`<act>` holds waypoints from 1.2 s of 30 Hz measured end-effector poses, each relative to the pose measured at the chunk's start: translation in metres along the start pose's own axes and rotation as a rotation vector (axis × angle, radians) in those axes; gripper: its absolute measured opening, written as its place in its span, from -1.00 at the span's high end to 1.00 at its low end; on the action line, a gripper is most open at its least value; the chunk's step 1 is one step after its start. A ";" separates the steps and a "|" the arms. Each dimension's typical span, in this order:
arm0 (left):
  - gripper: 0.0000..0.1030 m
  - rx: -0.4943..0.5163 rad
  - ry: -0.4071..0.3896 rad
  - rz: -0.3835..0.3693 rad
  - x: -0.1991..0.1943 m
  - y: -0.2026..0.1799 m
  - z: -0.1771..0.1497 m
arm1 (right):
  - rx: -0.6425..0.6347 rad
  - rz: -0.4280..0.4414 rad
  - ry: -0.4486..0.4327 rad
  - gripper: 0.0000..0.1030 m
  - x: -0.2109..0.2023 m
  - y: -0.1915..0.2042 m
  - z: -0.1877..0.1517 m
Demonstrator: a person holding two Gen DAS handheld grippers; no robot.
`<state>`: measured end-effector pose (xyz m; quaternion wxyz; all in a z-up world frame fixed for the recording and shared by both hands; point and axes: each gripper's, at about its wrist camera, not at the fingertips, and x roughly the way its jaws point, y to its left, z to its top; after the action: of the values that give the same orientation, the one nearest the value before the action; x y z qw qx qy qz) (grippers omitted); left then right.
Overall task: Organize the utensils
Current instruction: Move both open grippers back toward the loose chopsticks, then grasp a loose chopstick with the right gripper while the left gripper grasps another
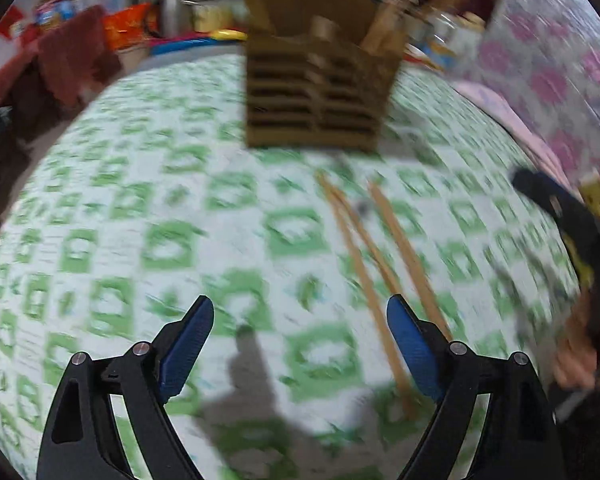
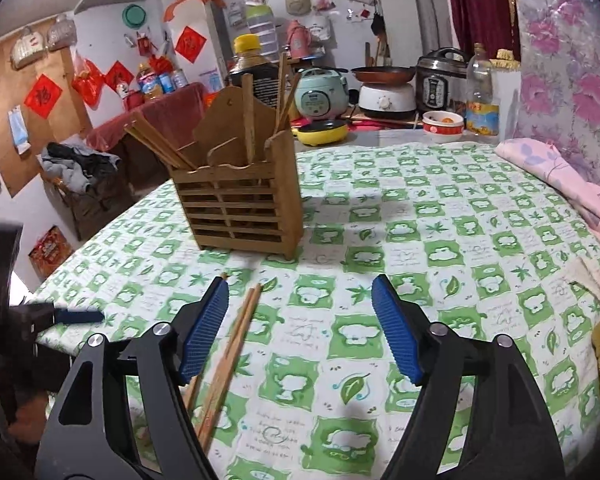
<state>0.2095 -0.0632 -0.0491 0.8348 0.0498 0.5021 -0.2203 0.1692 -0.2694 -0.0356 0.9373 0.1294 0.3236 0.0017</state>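
On cloth — chopsticks point toward holder

— Where do your chopsticks lie?
— Loose chopsticks lie on your tablecloth, before the wooden utensil holder. More chopsticks stand in it. Behind it sits the bottle; right of that, the rice cooker.

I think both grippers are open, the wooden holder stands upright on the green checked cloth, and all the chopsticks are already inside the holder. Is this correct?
Not quite. Some chopsticks are not inside: they lie loose on the green checked cloth in front of the wooden holder, as the right wrist view shows clearly. The rest stands: the holder is upright with other chopsticks in it, and the left gripper and right gripper are both open.
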 end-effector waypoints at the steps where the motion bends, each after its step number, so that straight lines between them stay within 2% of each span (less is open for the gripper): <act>1: -0.68 0.029 0.006 -0.017 0.000 -0.008 -0.002 | 0.013 0.000 0.007 -0.43 0.002 -0.003 0.000; 4: -0.69 0.107 0.036 -0.029 0.004 -0.028 -0.010 | 0.043 0.006 0.024 -0.43 0.005 -0.010 0.001; 8: -0.69 0.161 0.075 0.045 0.021 -0.038 -0.015 | 0.056 0.011 0.025 -0.43 0.005 -0.013 0.001; 11: -0.77 0.123 0.092 0.089 0.030 -0.028 -0.011 | 0.055 0.014 0.027 -0.43 0.005 -0.013 0.002; 15: -0.85 0.018 0.059 0.208 0.031 0.003 -0.001 | 0.054 0.019 0.033 -0.43 0.006 -0.012 0.002; 18: -0.85 -0.061 0.051 0.181 0.029 0.025 0.000 | 0.042 0.049 0.057 -0.39 0.009 -0.008 0.000; 22: -0.88 -0.118 0.022 0.168 0.022 0.039 -0.003 | -0.009 0.113 0.128 0.00 0.015 0.006 -0.010; 24: -0.89 -0.132 0.017 0.162 0.022 0.041 -0.001 | -0.050 0.131 0.157 0.09 0.015 0.015 -0.018; 29: -0.89 -0.085 0.030 0.233 0.028 0.030 0.001 | -0.153 0.142 0.225 0.14 0.018 0.035 -0.037; 36: -0.89 -0.098 0.029 0.224 0.026 0.034 -0.001 | -0.247 0.120 0.329 0.21 0.034 0.051 -0.055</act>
<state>0.2333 -0.0409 -0.0769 0.8483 0.0681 0.5155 -0.1001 0.1661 -0.2042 -0.0856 0.8788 0.0308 0.4612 0.1184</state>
